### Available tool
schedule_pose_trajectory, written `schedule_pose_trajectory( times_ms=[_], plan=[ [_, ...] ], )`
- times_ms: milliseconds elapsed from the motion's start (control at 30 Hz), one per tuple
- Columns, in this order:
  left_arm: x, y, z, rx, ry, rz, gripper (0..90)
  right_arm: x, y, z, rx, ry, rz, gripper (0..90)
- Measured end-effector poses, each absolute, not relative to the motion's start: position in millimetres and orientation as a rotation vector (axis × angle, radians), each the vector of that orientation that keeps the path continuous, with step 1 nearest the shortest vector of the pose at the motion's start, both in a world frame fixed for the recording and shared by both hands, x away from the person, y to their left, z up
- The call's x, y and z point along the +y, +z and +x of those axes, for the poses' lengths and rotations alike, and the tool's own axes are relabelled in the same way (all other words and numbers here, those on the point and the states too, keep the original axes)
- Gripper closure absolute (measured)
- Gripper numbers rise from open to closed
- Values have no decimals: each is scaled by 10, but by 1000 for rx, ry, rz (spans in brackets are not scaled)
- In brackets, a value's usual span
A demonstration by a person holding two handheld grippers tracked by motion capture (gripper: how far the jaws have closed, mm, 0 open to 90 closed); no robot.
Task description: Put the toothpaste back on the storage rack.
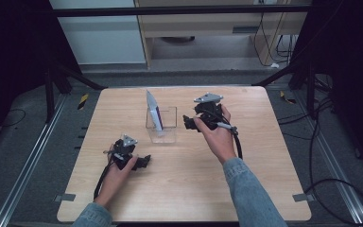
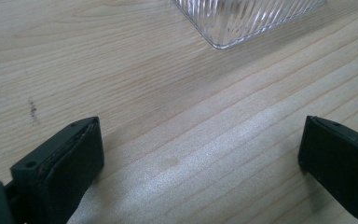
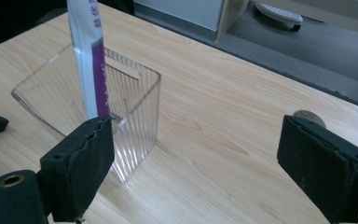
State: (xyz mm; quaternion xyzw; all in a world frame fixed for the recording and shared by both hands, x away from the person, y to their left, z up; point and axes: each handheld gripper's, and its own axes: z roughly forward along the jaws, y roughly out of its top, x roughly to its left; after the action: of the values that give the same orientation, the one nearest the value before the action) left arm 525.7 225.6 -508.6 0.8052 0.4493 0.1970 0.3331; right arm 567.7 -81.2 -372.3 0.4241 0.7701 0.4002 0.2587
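Clear plastic box (image 1: 162,126) stands mid-table holding a tilted white-and-purple packet (image 1: 154,111). Right gripper (image 1: 189,122) hovers just beside it, left gripper (image 1: 144,161) rests low nearer the person; both gape empty. Right gripper view reveals the box's ribbed walls (image 3: 135,116).

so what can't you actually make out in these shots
- Print on the white and purple packet: right gripper view, blurred, top cut off by the upper edge.
- Clear ribbed box: left gripper view, all but a corner is past the top edge.
- Round grey thing: right gripper view, mostly behind the right tool jaw.
- Left tool jaws: high view, too small to judge.
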Motion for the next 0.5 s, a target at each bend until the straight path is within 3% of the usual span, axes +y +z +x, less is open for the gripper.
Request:
schedule_pose_trajectory(
  times_ms=[500],
  plan=[
    [2255, -5086, 5256, 1174, 515, 2103, 0, -1383, -3843, 5397, 2042, 1058, 1214, 117]
  ],
)
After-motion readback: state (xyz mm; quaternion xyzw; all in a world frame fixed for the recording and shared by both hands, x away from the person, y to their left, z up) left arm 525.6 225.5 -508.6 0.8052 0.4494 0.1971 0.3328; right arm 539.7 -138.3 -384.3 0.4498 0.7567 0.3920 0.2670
